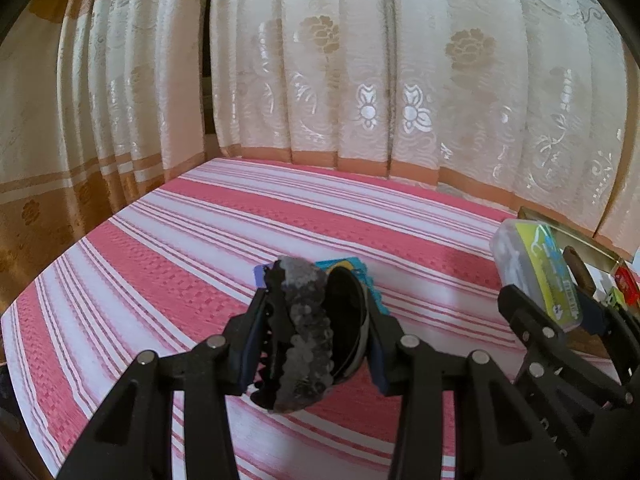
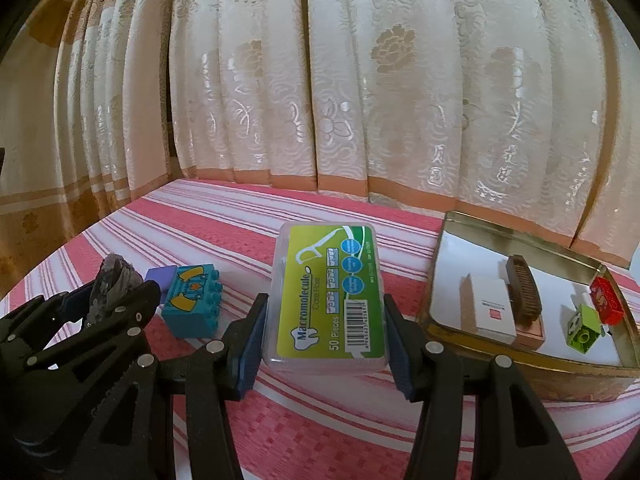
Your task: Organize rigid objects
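Note:
My left gripper (image 1: 316,320) is shut on a black sequinned hair claw clip (image 1: 308,332), held above the striped cloth. My right gripper (image 2: 326,324) is shut on a clear floss-pick box with a green label (image 2: 328,296); the box also shows in the left wrist view (image 1: 536,272). A teal toy brick (image 2: 192,304) and a purple block (image 2: 160,274) lie on the cloth left of the box; the brick sits behind the clip in the left wrist view (image 1: 352,266). A gold tin tray (image 2: 436,272) lies to the right.
The tray holds a white box (image 2: 492,308), a brown brush (image 2: 524,288), a green brick (image 2: 584,324) and a red brick (image 2: 608,300). A red-and-white striped cloth (image 1: 200,248) covers the table. Patterned curtains (image 1: 360,60) hang right behind it.

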A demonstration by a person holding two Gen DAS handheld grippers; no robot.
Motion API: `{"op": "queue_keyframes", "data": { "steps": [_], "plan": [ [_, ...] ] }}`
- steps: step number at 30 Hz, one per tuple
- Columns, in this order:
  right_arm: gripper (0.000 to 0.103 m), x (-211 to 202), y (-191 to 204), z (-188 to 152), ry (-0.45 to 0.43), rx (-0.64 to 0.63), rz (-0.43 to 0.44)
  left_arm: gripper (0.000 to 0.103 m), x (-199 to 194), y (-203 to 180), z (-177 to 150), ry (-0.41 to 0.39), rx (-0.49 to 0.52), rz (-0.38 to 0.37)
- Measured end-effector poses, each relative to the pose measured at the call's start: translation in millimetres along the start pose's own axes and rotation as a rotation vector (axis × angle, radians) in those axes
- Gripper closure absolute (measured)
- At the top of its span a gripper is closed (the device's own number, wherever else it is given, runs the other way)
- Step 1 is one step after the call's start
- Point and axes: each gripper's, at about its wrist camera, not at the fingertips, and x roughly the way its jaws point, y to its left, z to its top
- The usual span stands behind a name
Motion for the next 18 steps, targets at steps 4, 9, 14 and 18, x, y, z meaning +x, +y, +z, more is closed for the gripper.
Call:
{"op": "queue_keyframes", "data": {
  "steps": [4, 9, 14, 18],
  "plan": [
    [0.047, -4, -5, -2, -0.004, -0.001, -0.007, 0.060, -2, -8, -2, -0.001, 0.007, -0.006],
    [0.047, -9, -11, -5, -0.010, -0.008, -0.015, 0.060, -5, -19, -4, -0.007, 0.027, -0.010],
    [0.047, -14, -22, -8, -0.017, -0.008, -0.037, 0.060, -8, -31, -5, -0.013, 0.045, -0.018],
    [0.047, -18, -33, -10, -0.022, 0.001, -0.053, 0.060, -10, -40, -6, -0.014, 0.055, -0.025]
  ]
}}
